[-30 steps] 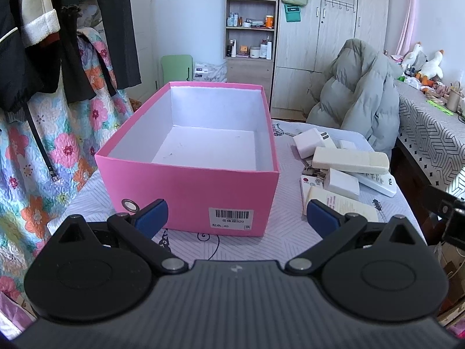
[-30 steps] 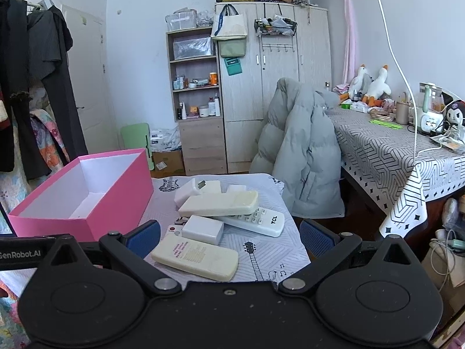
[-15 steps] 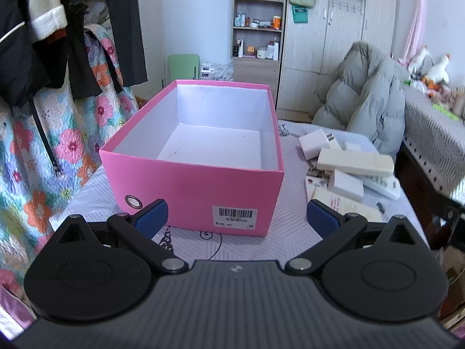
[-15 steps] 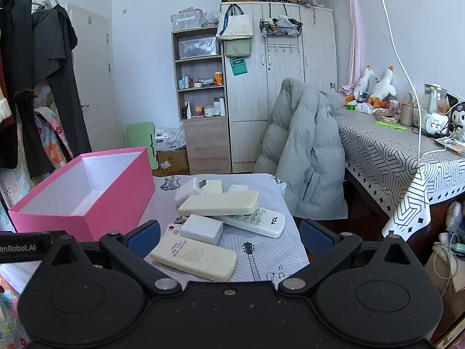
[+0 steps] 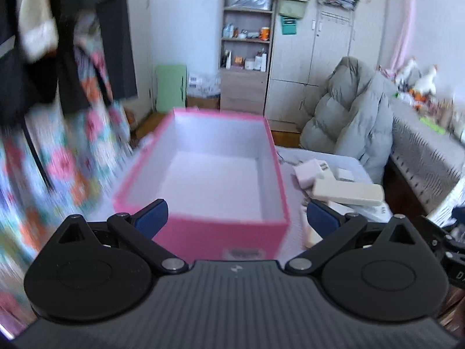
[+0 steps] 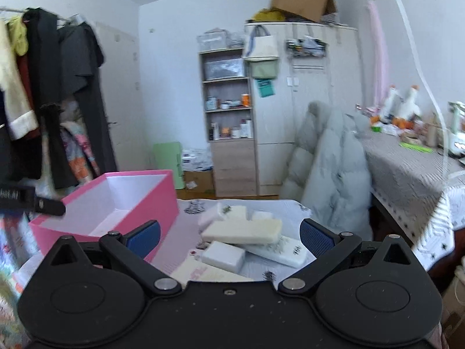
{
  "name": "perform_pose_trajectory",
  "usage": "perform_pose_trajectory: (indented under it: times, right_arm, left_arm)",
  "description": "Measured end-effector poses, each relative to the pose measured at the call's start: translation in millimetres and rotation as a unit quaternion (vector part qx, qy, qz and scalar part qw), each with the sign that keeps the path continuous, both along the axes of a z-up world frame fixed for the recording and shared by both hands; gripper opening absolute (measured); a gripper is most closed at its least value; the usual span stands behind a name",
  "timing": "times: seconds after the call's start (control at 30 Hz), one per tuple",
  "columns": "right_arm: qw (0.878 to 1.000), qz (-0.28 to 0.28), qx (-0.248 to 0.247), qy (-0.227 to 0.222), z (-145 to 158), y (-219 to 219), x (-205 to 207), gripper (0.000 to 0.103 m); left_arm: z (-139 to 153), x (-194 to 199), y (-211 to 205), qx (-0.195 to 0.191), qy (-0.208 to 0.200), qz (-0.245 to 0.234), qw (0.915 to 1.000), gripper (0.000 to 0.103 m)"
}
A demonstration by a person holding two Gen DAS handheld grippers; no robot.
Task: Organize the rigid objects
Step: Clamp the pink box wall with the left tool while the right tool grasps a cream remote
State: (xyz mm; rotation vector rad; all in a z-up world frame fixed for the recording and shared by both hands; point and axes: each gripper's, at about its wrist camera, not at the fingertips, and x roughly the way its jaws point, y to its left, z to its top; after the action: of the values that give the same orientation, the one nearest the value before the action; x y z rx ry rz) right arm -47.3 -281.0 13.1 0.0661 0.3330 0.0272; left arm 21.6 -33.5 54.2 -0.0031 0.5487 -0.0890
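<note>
Your left tongs (image 5: 237, 213) gape wide and empty over the near wall of the pink box (image 5: 203, 232), which sits left of the pile on the tabletop (image 6: 186, 250); your right tongs (image 6: 229, 235) spread wide too, holding nothing, above the cream remote (image 6: 242, 228); only this view shows the white block (image 6: 223, 256); lettering too blurred to read.

Left gripper (image 5: 237, 216): you hold it level, fingers spread wide, nothing between the blue pads (image 5: 152, 213).
Right gripper (image 6: 229, 237): you hold it level too, fingers wide apart, blue pads (image 6: 315, 237) bare.
</note>
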Motion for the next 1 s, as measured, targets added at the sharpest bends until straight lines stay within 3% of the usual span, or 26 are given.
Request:
perform_pose_trajectory:
  times: [0.1,0.2,0.33,0.43,0.5,0.6,0.67,0.8,0.87,1.0]
  right_arm:
    - [1.000,0.029,-0.005,0.009,6,2,10,0.103]
    - [0.998,0.056,0.015,0.029,9,0,24,0.103]
    - [0.996,0.075,0.008,0.052,11,3,44,0.103]
    - [0.994,0.084,-0.018,0.062,8,9,57,0.103]
    - [0.993,0.093,-0.019,0.071,6,10,65,0.103]
    - [0.992,0.091,-0.011,0.089,-1,10,75,0.103]
    - [0.991,0.083,-0.007,0.101,-7,10,81,0.103]
    - [0.991,0.072,-0.005,0.116,-14,15,92,0.103]
    - [0.990,0.069,-0.005,0.120,-16,17,96,0.103]
    - [0.990,0.054,-0.004,0.131,-22,17,109,0.103]
  left_arm:
    - [24,5,11,0.025,-0.025,-0.053,0.9980,0.103]
    - [40,18,27,0.012,-0.012,-0.107,0.9941,0.103]
    - [51,48,49,-0.007,0.021,-0.101,0.9946,0.103]
    - [59,76,61,0.019,0.042,-0.090,0.9949,0.103]
    - [61,92,69,0.028,0.031,-0.084,0.9956,0.103]
    - [56,129,79,0.037,0.072,-0.052,0.9953,0.103]
    - [48,153,85,0.037,0.098,-0.055,0.9929,0.103]
    - [30,193,88,0.069,0.125,-0.086,0.9860,0.103]
    - [16,210,88,0.081,0.125,-0.079,0.9857,0.100]
    - [-14,238,91,0.072,0.160,-0.066,0.9822,0.097]
